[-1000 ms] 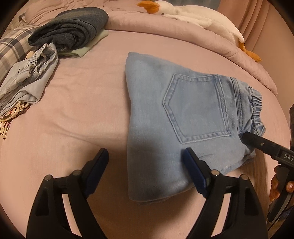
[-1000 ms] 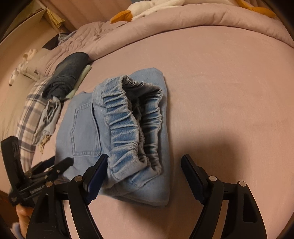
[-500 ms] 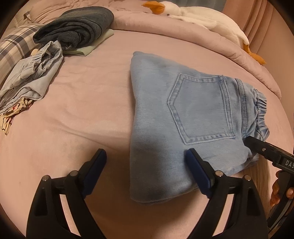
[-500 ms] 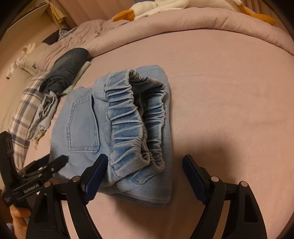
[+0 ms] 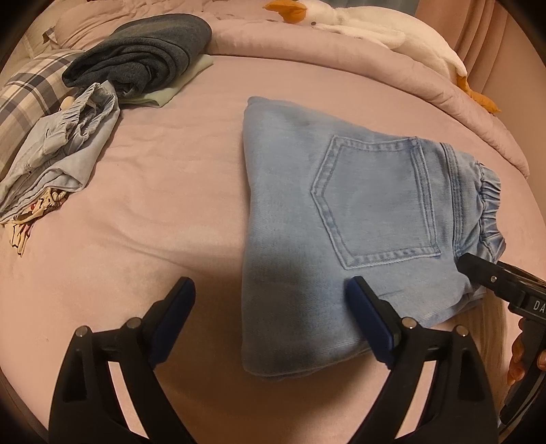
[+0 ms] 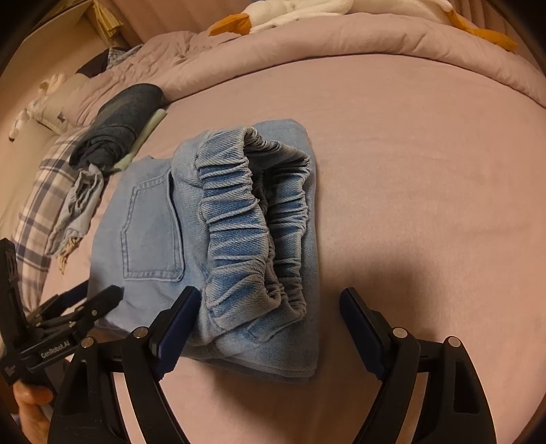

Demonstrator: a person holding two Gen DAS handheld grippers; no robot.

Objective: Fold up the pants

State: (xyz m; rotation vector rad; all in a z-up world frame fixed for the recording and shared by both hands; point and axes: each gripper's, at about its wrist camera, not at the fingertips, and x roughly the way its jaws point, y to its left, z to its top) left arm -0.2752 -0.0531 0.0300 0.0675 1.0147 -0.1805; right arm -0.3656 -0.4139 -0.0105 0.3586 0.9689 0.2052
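Observation:
Light blue jeans (image 5: 341, 218) lie folded into a compact stack on the pink bed, back pocket up. In the right wrist view the jeans (image 6: 218, 239) show their elastic waistband (image 6: 245, 218) facing me. My left gripper (image 5: 269, 307) is open and empty, straddling the near left edge of the stack. My right gripper (image 6: 266, 317) is open and empty, its left finger beside the near waistband end. The right gripper also shows in the left wrist view (image 5: 491, 280), and the left gripper in the right wrist view (image 6: 85, 304).
A dark folded garment (image 5: 140, 58) on a pale green one, a crumpled light blue garment (image 5: 65, 150) and a plaid pillow (image 5: 27, 88) lie at the far left. A plush goose (image 5: 368, 24) lies on the rolled duvet (image 5: 341, 65) behind.
Both grippers have drawn back slightly from the jeans. The stack has not moved; both stay open.

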